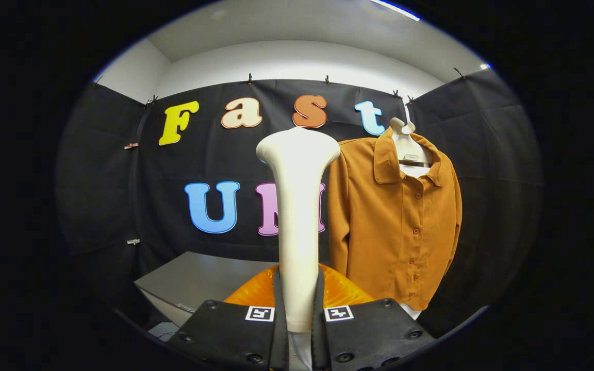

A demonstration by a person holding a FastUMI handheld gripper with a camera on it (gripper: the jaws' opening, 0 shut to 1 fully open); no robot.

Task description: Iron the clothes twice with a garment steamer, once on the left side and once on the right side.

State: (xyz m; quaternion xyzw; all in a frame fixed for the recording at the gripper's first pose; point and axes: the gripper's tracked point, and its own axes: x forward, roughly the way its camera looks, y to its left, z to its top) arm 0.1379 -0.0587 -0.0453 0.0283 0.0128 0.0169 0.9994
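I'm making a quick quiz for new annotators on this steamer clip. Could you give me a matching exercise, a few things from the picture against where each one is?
Things:
1. garment steamer
2. shirt
3. grey table
4. orange base

Places:
A. on a hanger against the black cloth, right of the steamer's head
B. upright, clamped between the fingers of the gripper
C. low, just behind the fingers, around the steamer's handle
D. beyond the fingers, left of the steamer

Pairs: 1-B, 2-A, 3-D, 4-C

One steamer (297, 206) is clamped between two fingers (240, 335); right of the steamer, one shirt (395, 221) on one hanger (405, 139), and left, one table (199, 281) is counted
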